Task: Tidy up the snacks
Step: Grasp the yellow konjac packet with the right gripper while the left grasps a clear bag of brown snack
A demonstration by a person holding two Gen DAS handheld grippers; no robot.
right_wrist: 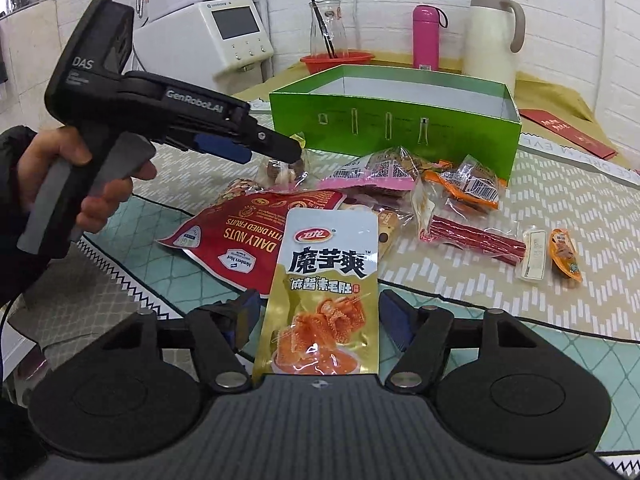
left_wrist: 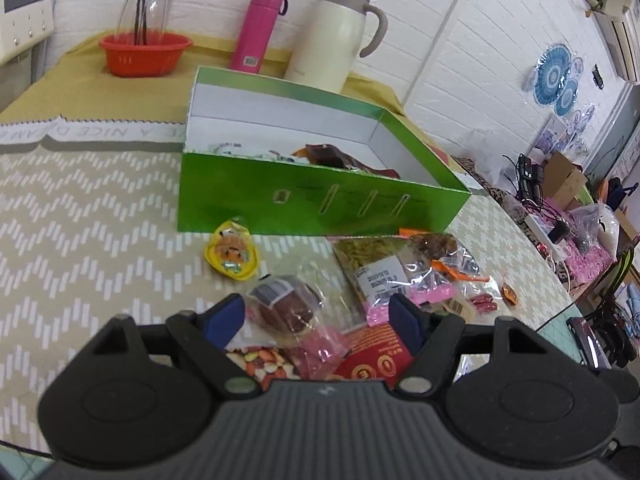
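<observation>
From where I stand, the right gripper hovers low over the desk with its blue fingers spread wide, and a gold and white konjac snack pouch lies between them, not yet pinched. This pouch looks light, flat and glossy, so I judge it slippery and easy to bend; the best hold is probably across its lower part, where the sealed edge is stiffer, and with a firm squeeze so it does not slide out. At about 10 o'clock from it lies the red bag of daily nuts, which seems heavier and more bulky. The left gripper hangs over a small clear-wrapped cake, its fingers also apart and grasping nothing. That cake is soft and can be crushed, so I think a gentle grip on the loose wrapper is safer than on the cake itself. More small packets lie scattered near the green box, which stands open at 12 o'clock with some snacks already inside. A pink flask and a cream jug stand behind it.
</observation>
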